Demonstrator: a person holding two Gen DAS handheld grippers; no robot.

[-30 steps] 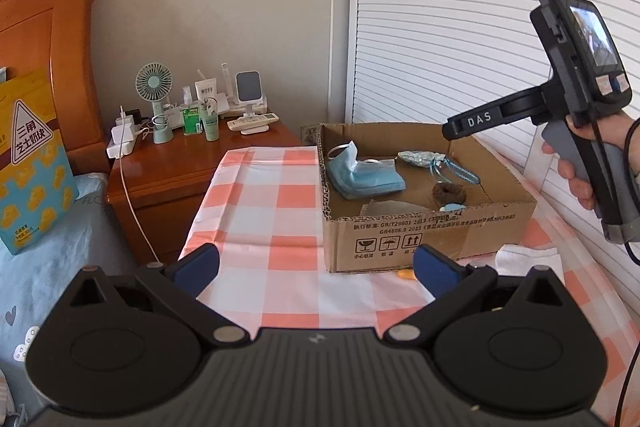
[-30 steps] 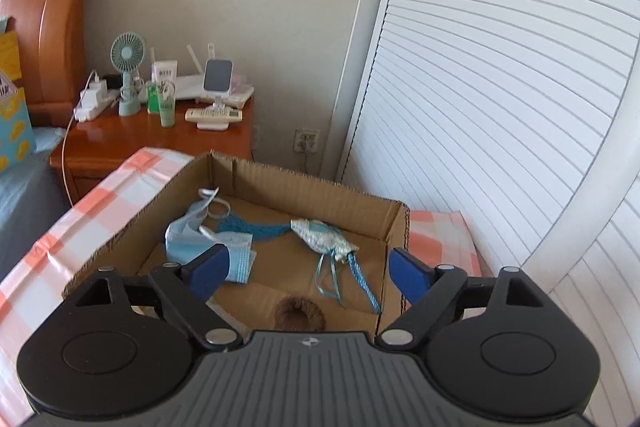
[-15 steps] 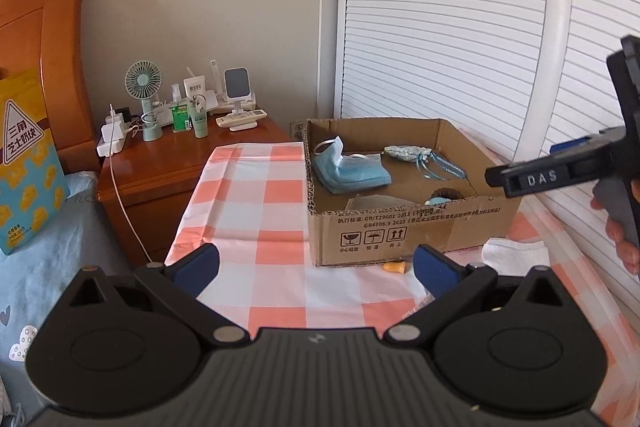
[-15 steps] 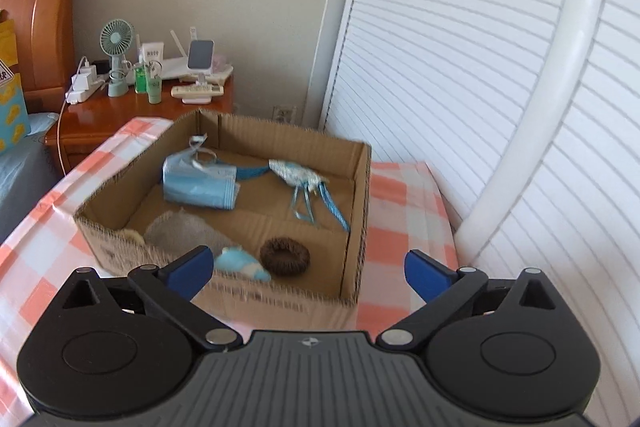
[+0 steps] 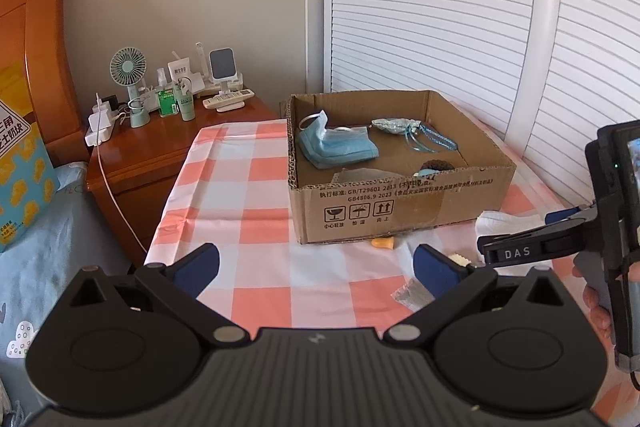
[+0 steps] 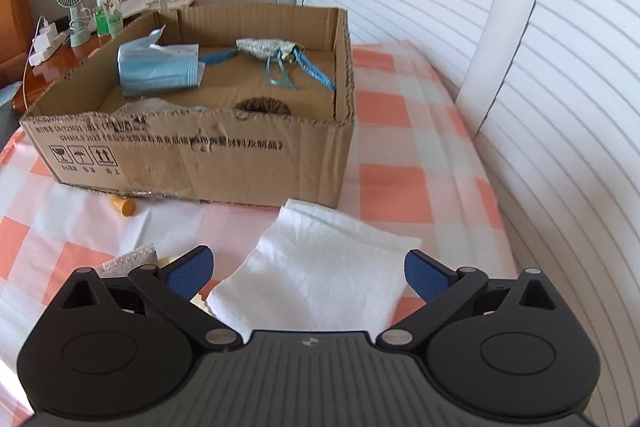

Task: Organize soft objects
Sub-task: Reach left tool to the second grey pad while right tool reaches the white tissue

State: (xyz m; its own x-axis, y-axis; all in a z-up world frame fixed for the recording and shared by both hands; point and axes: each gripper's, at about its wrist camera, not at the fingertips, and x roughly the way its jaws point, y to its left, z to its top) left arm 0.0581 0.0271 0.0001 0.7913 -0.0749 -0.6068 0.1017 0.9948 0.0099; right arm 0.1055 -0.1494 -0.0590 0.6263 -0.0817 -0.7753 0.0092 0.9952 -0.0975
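An open cardboard box (image 5: 400, 203) (image 6: 200, 163) stands on the checked cloth. Inside lie a blue face mask (image 5: 336, 147) (image 6: 160, 71), a silvery pouch with blue ribbons (image 5: 394, 126) (image 6: 262, 47) and a brown scrunchie (image 5: 440, 165) (image 6: 262, 105). A folded white cloth (image 5: 504, 221) (image 6: 328, 247) lies in front of the box's right corner. My right gripper (image 6: 308, 265) (image 5: 524, 233) hangs open just over that cloth, its pads apart from it. My left gripper (image 5: 316, 261) stays open and empty before the box.
An orange earplug (image 5: 383, 242) (image 6: 123, 205) and a grey mesh packet (image 5: 410, 295) (image 6: 128, 261) lie near the box front. A wooden nightstand (image 5: 160, 147) with a fan (image 5: 128, 67) and bottles stands at the back left. White louvred doors (image 5: 460, 7) close the right side.
My right gripper has come down and back from above the box to the white cloth in front of it, and its jaws have widened. The left gripper has hardly moved.
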